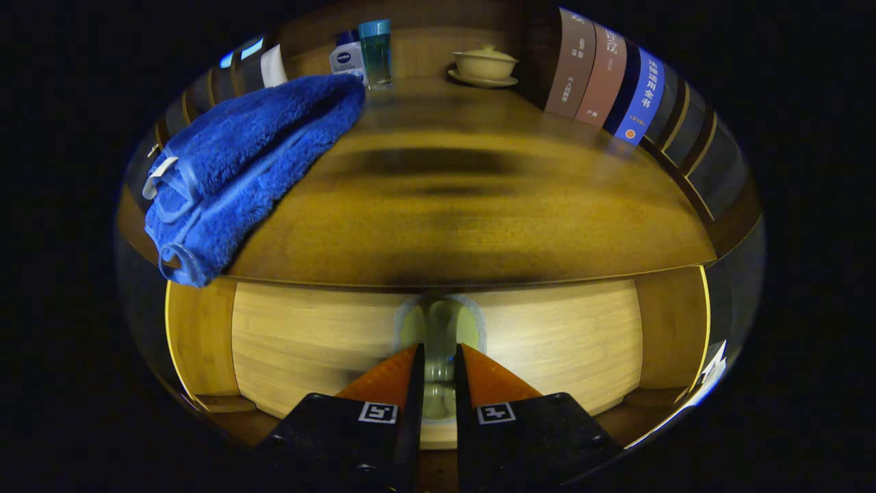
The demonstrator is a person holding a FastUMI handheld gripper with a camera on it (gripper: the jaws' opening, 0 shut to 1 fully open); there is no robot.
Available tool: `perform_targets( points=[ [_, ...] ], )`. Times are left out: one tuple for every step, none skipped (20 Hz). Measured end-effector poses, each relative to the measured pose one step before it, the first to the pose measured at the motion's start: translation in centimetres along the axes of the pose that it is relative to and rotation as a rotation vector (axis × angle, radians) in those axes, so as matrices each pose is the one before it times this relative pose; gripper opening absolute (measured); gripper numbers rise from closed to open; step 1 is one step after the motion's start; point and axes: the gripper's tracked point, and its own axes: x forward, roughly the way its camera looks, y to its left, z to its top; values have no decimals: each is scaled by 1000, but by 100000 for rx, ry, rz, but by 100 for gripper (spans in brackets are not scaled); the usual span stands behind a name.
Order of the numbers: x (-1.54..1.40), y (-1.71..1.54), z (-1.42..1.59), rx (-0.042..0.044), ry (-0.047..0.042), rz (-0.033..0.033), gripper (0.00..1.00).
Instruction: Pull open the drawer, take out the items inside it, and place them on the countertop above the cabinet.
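Drawer (pixel 438 342) front sits bottom centre of the frame and looks flush with the cabinet, so by my read it isn't pulled yet; items inside are hidden and all unloading is left. Gripper (pixel 438 359) fingers are nearly closed around the handle (pixel 440 322) in the round cutout; can't tell if both press on it. Above, the countertop (pixel 479 205) edge overhangs the drawer. Centre of the top is bare. Blue towel (pixel 246 164) upper left, bottles (pixel 363 51) and lidded cup (pixel 484 65) at the back, books (pixel 609 82) upper right.
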Motion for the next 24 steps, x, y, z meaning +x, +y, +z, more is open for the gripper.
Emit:
perform_targets(
  points=[
    [940,212,-929,-568,159,1052,29],
    [-1768,-157,1095,825,254,-196,22],
    [82,-197,-244,956,-398,-459,22],
    [-828,55,329,8,-235,-398,22],
    [-751,-411,73,-673,57,-1687,22],
    [-1031,-347,33,-519,337,-1424,22],
    [-1094,-112,90,668,-4,-530,22],
    [-1211,112,177,1516,-585,574,22],
    [-1192,118,143,1820,-884,381,22],
    [-1195,-61,166,1159,-646,-348,22],
    [-1177,-181,194,95,-523,-967,22],
    [-1263,-309,216,-408,-724,-1778,22],
    [-1186,-501,443,-1029,-956,-2193,22],
    [-983,-452,605,-994,-1428,-1919,22],
    [-829,-73,861,-630,-1861,-675,22],
    [-448,31,1052,83,-1826,87,22],
    [-124,235,1008,-268,-1289,999,22],
    [-23,109,815,-576,-476,786,22],
    [254,-65,1118,-816,-190,59,22],
    [561,50,1221,-1052,-302,506,22],
    [560,71,1229,-597,-368,1064,22],
    [536,314,1181,114,-355,1759,22],
    [757,294,1196,162,-305,2276,22],
    [871,234,1182,58,120,1665,22]
  ],
)
